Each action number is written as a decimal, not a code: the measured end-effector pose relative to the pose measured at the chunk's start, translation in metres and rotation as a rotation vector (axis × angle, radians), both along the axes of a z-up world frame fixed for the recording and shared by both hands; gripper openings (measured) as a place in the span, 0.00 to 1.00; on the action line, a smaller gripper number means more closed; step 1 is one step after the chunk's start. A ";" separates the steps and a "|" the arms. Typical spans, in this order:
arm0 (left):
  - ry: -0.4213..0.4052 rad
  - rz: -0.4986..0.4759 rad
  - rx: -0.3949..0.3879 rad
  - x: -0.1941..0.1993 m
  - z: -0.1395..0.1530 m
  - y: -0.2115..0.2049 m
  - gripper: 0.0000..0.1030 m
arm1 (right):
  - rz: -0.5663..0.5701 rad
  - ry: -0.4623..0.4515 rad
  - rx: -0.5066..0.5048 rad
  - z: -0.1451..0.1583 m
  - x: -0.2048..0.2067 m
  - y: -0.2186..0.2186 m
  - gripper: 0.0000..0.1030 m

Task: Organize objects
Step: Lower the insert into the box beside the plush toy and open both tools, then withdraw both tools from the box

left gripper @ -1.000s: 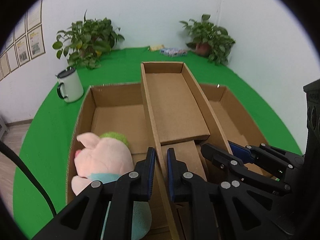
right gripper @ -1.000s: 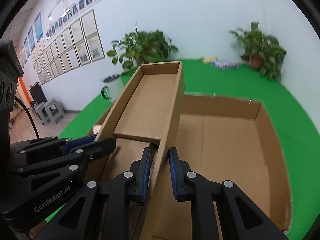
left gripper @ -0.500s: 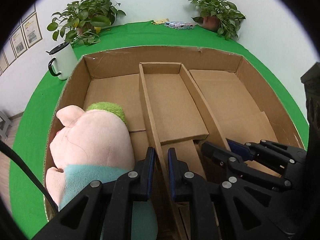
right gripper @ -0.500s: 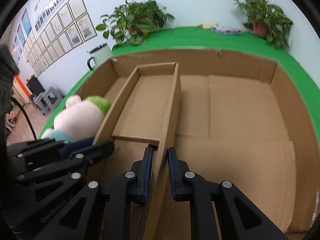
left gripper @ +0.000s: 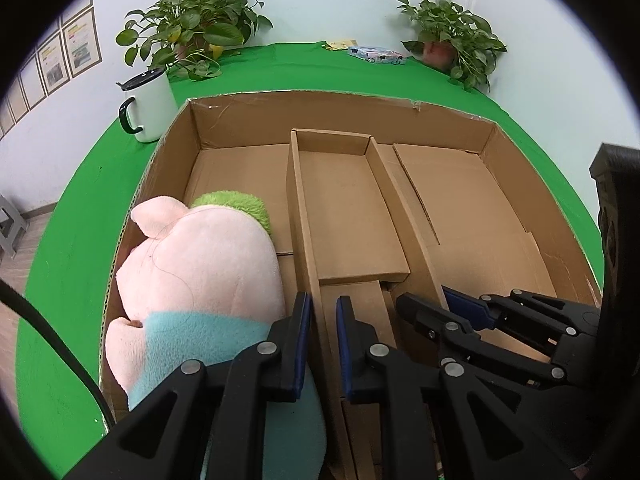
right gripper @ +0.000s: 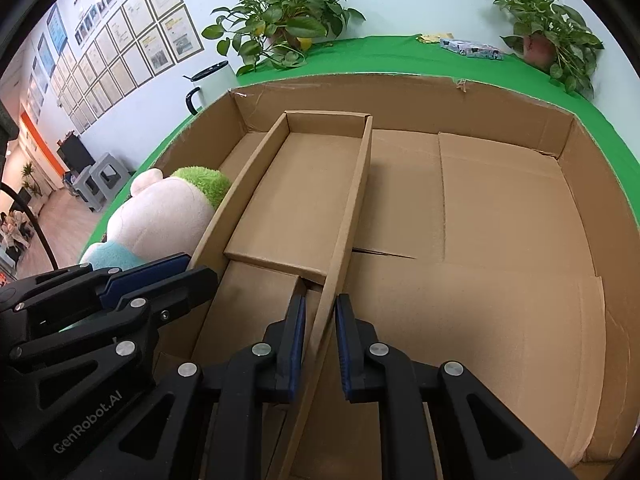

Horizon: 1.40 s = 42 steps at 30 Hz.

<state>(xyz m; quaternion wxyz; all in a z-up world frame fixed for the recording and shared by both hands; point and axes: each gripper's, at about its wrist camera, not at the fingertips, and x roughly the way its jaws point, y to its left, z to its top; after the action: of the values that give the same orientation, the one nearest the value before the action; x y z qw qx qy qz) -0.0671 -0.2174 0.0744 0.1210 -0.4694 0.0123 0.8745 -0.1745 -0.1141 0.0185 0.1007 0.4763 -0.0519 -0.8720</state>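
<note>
A narrow cardboard tray (left gripper: 344, 216) (right gripper: 308, 196) lies inside a large open cardboard box (left gripper: 552, 240) (right gripper: 500, 208). My left gripper (left gripper: 322, 312) is shut on the tray's left wall. My right gripper (right gripper: 320, 312) is shut on the tray's right wall; it also shows in the left wrist view (left gripper: 432, 304). A pink plush pig (left gripper: 200, 272) (right gripper: 160, 212) in a teal shirt with a green tuft lies in the box, left of the tray, against my left gripper.
The box stands on a green tabletop (left gripper: 88, 200). A white mug (left gripper: 148, 106) with a black handle stands beyond the box's far left corner. Two potted plants (left gripper: 192, 36) (left gripper: 452, 40) and a flat packet (left gripper: 376, 54) are along the back wall.
Both grippers have lowered the tray from above the box's rim down into the box, beside the pig. Their grip on the tray walls is unchanged.
</note>
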 end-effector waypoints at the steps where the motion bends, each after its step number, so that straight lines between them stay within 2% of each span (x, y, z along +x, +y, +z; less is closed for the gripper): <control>1: 0.000 0.004 0.002 0.000 0.000 0.001 0.12 | -0.002 -0.002 0.000 0.001 0.002 0.001 0.13; 9: 0.006 0.011 -0.010 -0.001 0.000 0.002 0.13 | -0.013 -0.026 -0.022 -0.001 0.003 0.003 0.13; 16: 0.132 0.046 -0.068 0.021 0.029 -0.014 0.14 | 0.011 -0.009 0.034 0.002 0.017 0.002 0.14; 22: 0.155 0.082 -0.069 0.036 0.042 -0.035 0.14 | 0.033 0.000 0.085 0.002 0.022 -0.002 0.14; 27: 0.180 0.092 -0.055 0.047 0.047 -0.040 0.14 | 0.052 0.031 0.104 0.007 0.028 -0.004 0.22; 28: 0.188 0.092 -0.053 0.050 0.049 -0.041 0.14 | 0.052 0.043 0.087 0.010 0.030 -0.001 0.27; 30: 0.222 0.090 -0.042 0.060 0.055 -0.042 0.19 | 0.051 0.088 0.062 0.020 0.039 0.005 0.65; 33: 0.315 0.092 -0.033 0.081 0.069 -0.042 0.42 | 0.051 0.165 0.085 0.039 0.058 0.010 0.83; 35: 0.410 0.105 -0.021 0.102 0.080 -0.043 0.71 | 0.058 0.212 0.108 0.052 0.078 0.014 0.92; 36: 0.443 0.111 -0.014 0.109 0.084 -0.044 0.76 | 0.053 0.255 0.129 0.059 0.095 0.016 0.97; 38: 0.542 0.118 0.012 0.134 0.092 -0.045 0.78 | 0.033 0.321 0.177 0.069 0.123 0.020 0.99; 42: 0.564 0.099 0.076 0.165 0.095 -0.047 0.78 | -0.044 0.378 0.231 0.078 0.184 0.033 0.99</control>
<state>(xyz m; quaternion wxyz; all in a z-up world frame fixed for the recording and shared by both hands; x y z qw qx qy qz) 0.0978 -0.2642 0.1691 0.0875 -0.2028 -0.0102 0.9752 0.0096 -0.0814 0.0963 0.0345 0.3113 0.0576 -0.9479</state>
